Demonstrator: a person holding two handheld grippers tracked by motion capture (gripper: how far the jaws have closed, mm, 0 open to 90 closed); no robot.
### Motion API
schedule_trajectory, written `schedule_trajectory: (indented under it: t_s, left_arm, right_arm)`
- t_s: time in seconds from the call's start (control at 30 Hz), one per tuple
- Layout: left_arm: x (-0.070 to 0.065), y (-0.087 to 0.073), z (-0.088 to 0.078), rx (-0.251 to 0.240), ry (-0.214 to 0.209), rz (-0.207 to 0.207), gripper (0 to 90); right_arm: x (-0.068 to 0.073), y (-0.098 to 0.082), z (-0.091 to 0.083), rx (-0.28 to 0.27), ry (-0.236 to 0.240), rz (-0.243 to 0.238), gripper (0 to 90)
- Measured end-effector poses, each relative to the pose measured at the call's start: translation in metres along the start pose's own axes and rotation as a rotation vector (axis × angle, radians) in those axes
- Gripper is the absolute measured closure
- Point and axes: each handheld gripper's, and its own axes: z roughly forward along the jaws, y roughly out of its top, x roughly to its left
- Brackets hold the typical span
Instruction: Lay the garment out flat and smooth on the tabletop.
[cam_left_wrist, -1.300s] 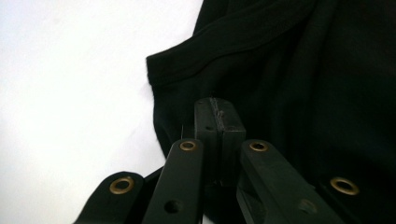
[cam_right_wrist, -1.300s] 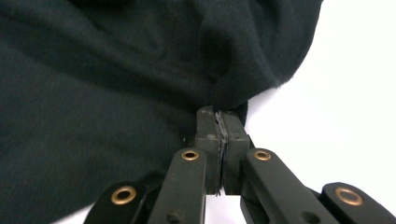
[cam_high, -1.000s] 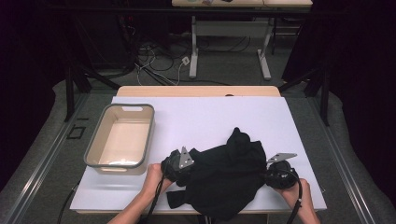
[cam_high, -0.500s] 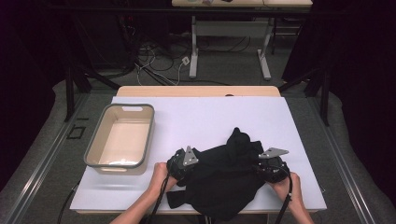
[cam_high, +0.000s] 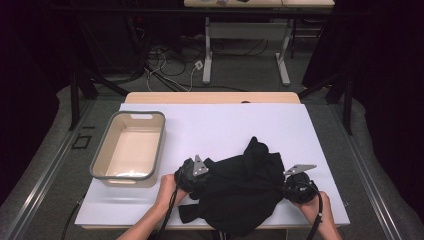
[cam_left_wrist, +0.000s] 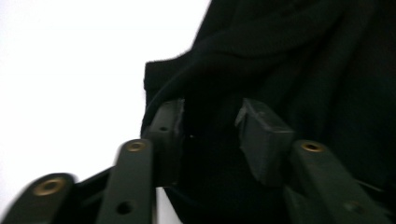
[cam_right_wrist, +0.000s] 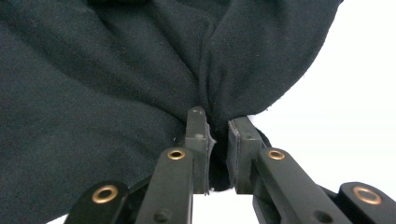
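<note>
High view | black cloth (cam_high: 240, 192) overhangs near table (cam_high: 225, 125) edge | left jaws released | right jaws pinching cloth

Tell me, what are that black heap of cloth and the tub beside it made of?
The black cloth looks like a soft knit fabric, perhaps cotton jersey: matte, with a fine weave in the right gripper view, and it folds and bunches loosely. The tub seems to be plastic: smooth beige walls with a slight sheen, rounded corners and a grey rim that may be rubbery.

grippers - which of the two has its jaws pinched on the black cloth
The right gripper: its jaws squeeze a fold of the black cloth at its right edge. The left gripper stands open, cloth loose between its jaws.
</note>
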Motion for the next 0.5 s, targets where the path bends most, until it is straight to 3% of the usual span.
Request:
schedule_trajectory:
  t_s: [0.13,0.23,0.27,0.33,0.5]
  left_arm:
    - [0.003,0.001,0.006,-0.028,-0.028,-0.032,51.6]
    - [0.004,-0.002,0.008,-0.056,-0.097,-0.027,71.7]
    - [0.005,-0.003,0.008,-0.060,-0.105,-0.035,81.3]
    - [0.002,-0.002,0.007,-0.048,-0.091,-0.039,89.1]
    - [-0.003,-0.003,0.001,-0.022,-0.055,-0.038,90.0]
  right_arm:
    - [0.001,0.004,-0.001,-0.042,-0.006,-0.004,55.4]
    - [0.001,0.008,-0.006,-0.118,-0.025,-0.025,50.8]
    - [0.002,0.010,-0.006,-0.136,-0.036,-0.028,51.1]
    - [0.004,0.013,-0.003,-0.150,-0.055,-0.038,53.8]
    - [0.001,0.011,0.013,-0.119,-0.071,-0.065,68.7]
